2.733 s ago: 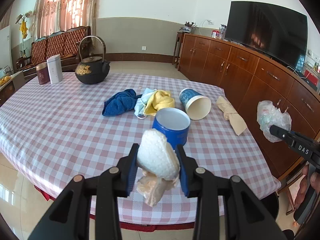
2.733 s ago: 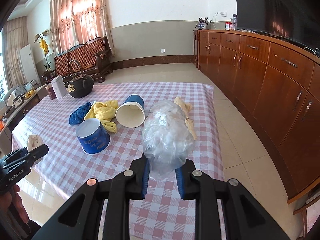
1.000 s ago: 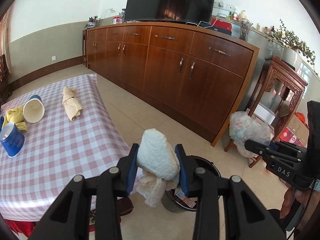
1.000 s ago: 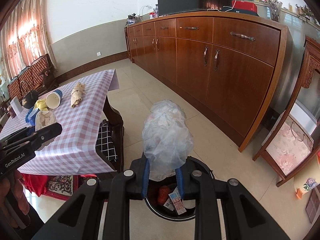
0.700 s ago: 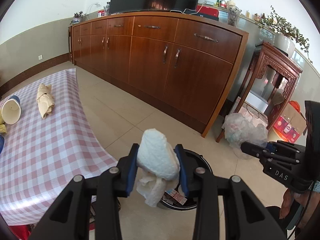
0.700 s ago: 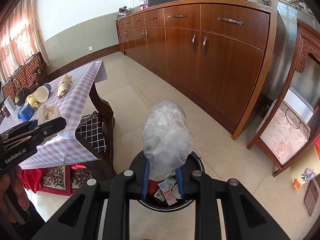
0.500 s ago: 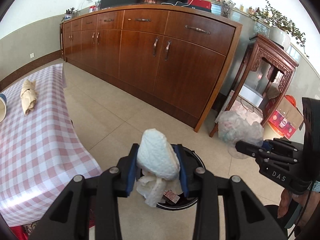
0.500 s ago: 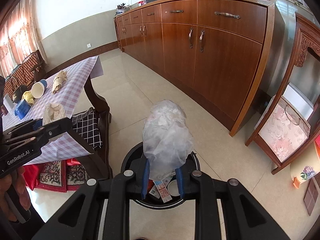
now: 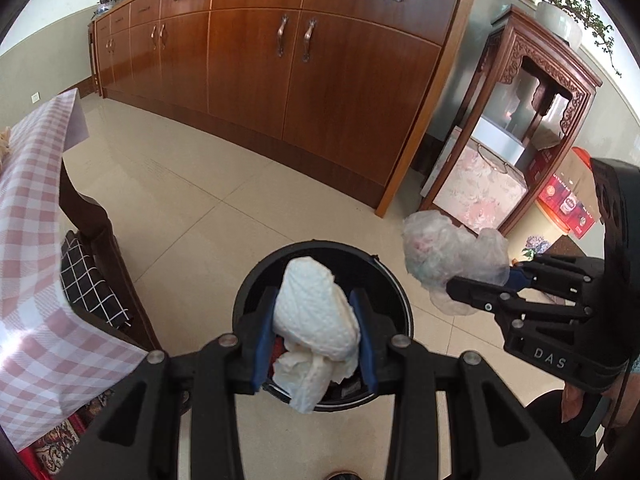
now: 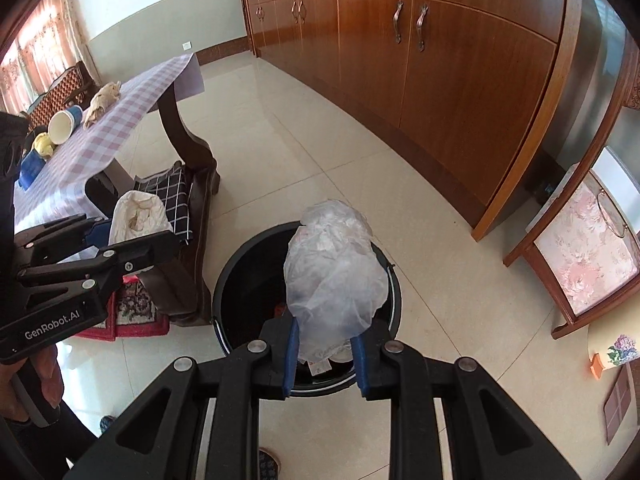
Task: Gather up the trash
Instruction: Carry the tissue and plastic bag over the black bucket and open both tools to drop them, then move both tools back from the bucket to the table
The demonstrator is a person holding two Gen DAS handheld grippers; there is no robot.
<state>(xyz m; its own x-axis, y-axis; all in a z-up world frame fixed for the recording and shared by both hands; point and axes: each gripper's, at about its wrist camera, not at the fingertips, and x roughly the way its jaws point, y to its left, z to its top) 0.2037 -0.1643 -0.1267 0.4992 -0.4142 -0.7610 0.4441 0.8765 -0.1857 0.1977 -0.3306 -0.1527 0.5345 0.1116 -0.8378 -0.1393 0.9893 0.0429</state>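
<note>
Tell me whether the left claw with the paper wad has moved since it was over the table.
Yes. The left claw, shut on the paper wad, now hangs over the black bin on the floor, with the table off to its left.

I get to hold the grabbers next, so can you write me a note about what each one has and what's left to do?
Left hand-held gripper: shut on a crumpled paper towel, over the black bin.
Right hand-held gripper: shut on a scrunched plastic bag, over the same bin.
Done: both pieces carried to the bin.
Left: let go of both. The table holds two cups and a paper wad.
</note>
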